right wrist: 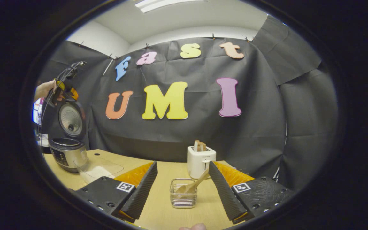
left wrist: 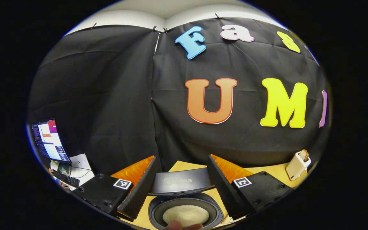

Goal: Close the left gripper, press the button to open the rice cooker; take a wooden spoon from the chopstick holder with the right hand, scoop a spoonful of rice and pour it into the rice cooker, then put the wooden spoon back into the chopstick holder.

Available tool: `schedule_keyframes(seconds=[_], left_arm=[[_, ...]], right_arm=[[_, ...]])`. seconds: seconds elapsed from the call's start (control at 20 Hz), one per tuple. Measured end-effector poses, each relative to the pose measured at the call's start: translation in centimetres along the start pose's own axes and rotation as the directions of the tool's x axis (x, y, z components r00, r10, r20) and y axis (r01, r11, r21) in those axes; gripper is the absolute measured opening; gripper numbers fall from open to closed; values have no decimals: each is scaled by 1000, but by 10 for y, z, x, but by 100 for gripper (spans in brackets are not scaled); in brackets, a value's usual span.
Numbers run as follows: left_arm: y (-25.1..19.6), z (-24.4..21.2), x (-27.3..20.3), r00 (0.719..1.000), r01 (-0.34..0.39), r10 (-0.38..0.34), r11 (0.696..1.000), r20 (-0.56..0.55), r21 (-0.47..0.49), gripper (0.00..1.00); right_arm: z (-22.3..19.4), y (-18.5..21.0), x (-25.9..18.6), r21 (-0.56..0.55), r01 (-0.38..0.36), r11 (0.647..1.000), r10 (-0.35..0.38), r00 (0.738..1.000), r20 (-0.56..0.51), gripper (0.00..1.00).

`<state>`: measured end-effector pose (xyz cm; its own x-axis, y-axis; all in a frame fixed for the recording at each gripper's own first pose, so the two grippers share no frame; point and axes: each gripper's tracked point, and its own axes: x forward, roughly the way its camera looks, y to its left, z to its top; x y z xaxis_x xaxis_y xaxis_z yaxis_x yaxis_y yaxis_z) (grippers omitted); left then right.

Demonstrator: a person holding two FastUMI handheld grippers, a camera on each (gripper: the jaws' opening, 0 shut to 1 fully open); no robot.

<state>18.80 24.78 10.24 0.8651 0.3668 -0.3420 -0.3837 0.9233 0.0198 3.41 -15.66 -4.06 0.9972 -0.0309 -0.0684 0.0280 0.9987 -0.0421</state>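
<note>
Lid up on rice cooker, rice in its pot | wooden spoon back in chopstick holder on tabletop | left tongs apart above cooker | right tongs apart, facing holder | task looks almost done.

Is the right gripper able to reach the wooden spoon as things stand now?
Probably yes. The right gripper is open, and the wooden spoon leans in the chopstick holder straight ahead between its fingers, with nothing between them.
</note>
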Motion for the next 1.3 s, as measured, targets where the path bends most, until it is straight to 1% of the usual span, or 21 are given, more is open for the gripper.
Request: schedule_keyframes(seconds=[0.05, 0.25, 0.3, 0.5, 0.6, 0.7, 0.75, 0.8, 0.9, 1.0, 1.2, 1.25, 1.3], left_arm=[[-2, -7, -9, 1000, 0, 0, 1000, 6, -5, 99], [-13, -39, -46, 1000, 8, -8, 1000, -4, -13, 99], [-14, -47, -53, 1000, 7, -8, 1000, -5, -19, 98], [-22, -83, -80, 1000, 16, -16, 998, -10, -68, 97], [-27, -103, -89, 999, 29, -31, 997, -19, -65, 97], [-29, -119, -97, 999, 41, -42, 997, -18, -60, 97], [-29, -129, -99, 999, 46, -47, 997, -21, -63, 97], [-30, -138, -102, 998, 50, -52, 996, -25, -72, 97], [-32, -153, -105, 998, 54, -57, 995, -37, -86, 97], [-34, -166, -108, 998, 51, -55, 994, -38, -94, 97], [-36, -197, -108, 995, 39, -48, 993, -88, -107, 97], [-37, -201, -107, 994, 41, -52, 993, -97, -109, 96], [-37, -204, -105, 993, 40, -52, 993, -102, -110, 96]], right_arm=[[2, 3, -2, 1, -8, 1000, 8, 1000, 5, 97], [8, 11, -9, -1, -28, 1000, 28, 999, 23, 97], [9, 12, -10, 1, -30, 1000, 30, 999, 28, 95], [12, 18, -15, 4, -42, 999, 41, 998, 49, 95], [10, 22, -17, 4, -50, 999, 50, 998, 46, 95], [11, 25, -20, 15, -61, 998, 61, 997, 53, 95], [14, 24, -21, 17, -61, 998, 60, 996, 61, 97], [14, 23, -21, 15, -59, 998, 58, 996, 70, 95], [17, 23, -23, 20, -60, 998, 58, 995, 82, 95], [13, 27, -24, 26, -70, 997, 68, 995, 72, 95], [-2, 36, -23, 30, -97, 995, 96, 995, 30, 95], [-3, 36, -22, 33, -96, 995, 95, 995, 26, 97], [-4, 36, -24, 37, -96, 995, 95, 995, 23, 95]])
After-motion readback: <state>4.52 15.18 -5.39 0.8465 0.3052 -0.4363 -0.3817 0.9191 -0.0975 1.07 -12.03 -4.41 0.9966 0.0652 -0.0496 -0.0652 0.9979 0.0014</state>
